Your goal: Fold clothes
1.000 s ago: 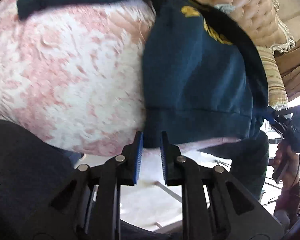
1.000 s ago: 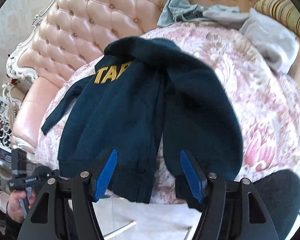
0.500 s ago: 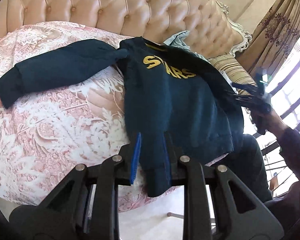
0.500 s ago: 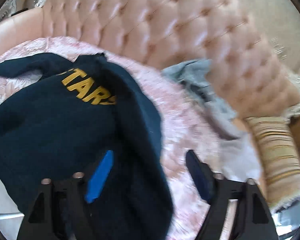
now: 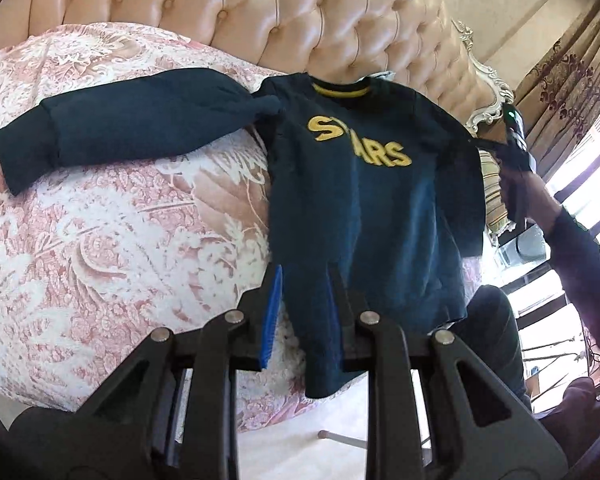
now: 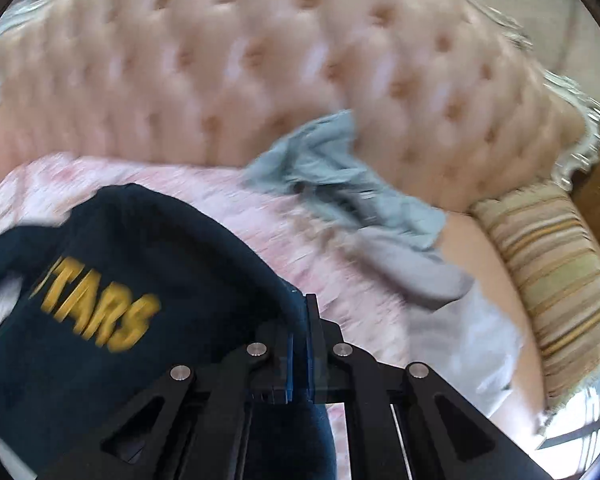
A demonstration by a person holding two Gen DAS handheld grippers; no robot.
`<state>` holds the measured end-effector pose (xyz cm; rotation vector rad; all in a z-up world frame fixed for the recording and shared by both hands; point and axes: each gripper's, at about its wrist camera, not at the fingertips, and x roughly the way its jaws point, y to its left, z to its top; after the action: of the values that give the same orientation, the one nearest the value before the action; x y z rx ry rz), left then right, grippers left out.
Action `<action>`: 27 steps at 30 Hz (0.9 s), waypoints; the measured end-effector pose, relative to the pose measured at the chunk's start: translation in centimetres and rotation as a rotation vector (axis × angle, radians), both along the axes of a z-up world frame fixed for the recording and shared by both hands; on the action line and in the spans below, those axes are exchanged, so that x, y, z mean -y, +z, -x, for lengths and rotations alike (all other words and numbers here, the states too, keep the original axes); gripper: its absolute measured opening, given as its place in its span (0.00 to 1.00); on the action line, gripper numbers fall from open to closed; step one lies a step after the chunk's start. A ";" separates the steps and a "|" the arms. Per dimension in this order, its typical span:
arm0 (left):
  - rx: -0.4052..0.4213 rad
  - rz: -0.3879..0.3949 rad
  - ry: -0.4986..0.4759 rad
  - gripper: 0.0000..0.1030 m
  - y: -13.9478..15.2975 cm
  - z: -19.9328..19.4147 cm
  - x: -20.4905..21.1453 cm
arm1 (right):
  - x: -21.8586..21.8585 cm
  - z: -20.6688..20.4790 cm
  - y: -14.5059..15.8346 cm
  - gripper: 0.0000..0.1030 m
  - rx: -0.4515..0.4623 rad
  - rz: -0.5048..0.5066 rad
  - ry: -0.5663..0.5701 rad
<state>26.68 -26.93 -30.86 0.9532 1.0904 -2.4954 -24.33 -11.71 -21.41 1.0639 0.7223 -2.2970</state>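
A navy sweatshirt [image 5: 364,216] with yellow "STARS" lettering lies front up on the pink floral sofa seat [image 5: 100,240]. Its left sleeve [image 5: 112,128] lies stretched out to the left. My left gripper [image 5: 304,276] is shut on the sweatshirt's bottom hem, which hangs between the blue-padded fingers. My right gripper [image 6: 300,308] is shut on the sweatshirt's right edge [image 6: 220,256] and holds it lifted; it also shows at the right of the left wrist view [image 5: 500,148]. The right wrist view is blurred.
A tufted pink sofa back [image 5: 284,16] rises behind the seat. A crumpled blue-grey garment [image 6: 340,184] and a grey one [image 6: 416,268] lie at the back right. A striped cushion [image 6: 552,284] sits on the right. Curtains [image 5: 564,76] and a bright window are far right.
The right gripper went from wide open to shut on the sweatshirt's right side and pulled it outward. The left gripper lifted the hem, and the sweatshirt now lies spread with its lettering showing.
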 end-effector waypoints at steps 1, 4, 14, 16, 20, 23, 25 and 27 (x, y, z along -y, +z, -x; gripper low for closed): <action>0.002 -0.003 0.001 0.24 0.0 0.0 0.1 | 0.3 1.4 -0.5 0.05 -0.004 -0.030 -0.029; 0.003 -0.010 0.005 0.24 -0.2 -0.1 0.2 | 1.0 4.2 -2.8 0.36 0.019 -0.121 -0.086; -0.022 -0.038 0.022 0.24 -0.3 -0.8 0.6 | -3.2 -2.9 0.3 0.68 0.107 0.195 -0.106; -0.031 -0.042 0.025 0.24 -0.3 -1.0 0.6 | -4.3 -6.4 -0.3 0.68 0.218 0.254 -0.058; -0.016 -0.019 0.009 0.24 -0.1 -0.8 0.1 | -6.2 -14.1 -3.0 0.68 0.365 0.264 -0.011; 0.014 0.013 -0.014 0.24 0.1 -0.3 -0.9 | -7.4 -19.4 -5.2 0.68 0.416 0.220 -0.008; 0.033 0.035 -0.030 0.24 0.2 0.1 -1.6 | -7.8 -21.4 -6.4 0.68 0.421 0.195 -0.008; 0.053 0.057 -0.046 0.24 0.3 0.4 -2.2 | -8.1 -23.2 -7.5 0.68 0.424 0.171 -0.008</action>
<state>26.30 -24.72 -30.52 1.0327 0.9873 -2.5079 -1.12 -3.65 -28.86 1.4068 0.3461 -1.9964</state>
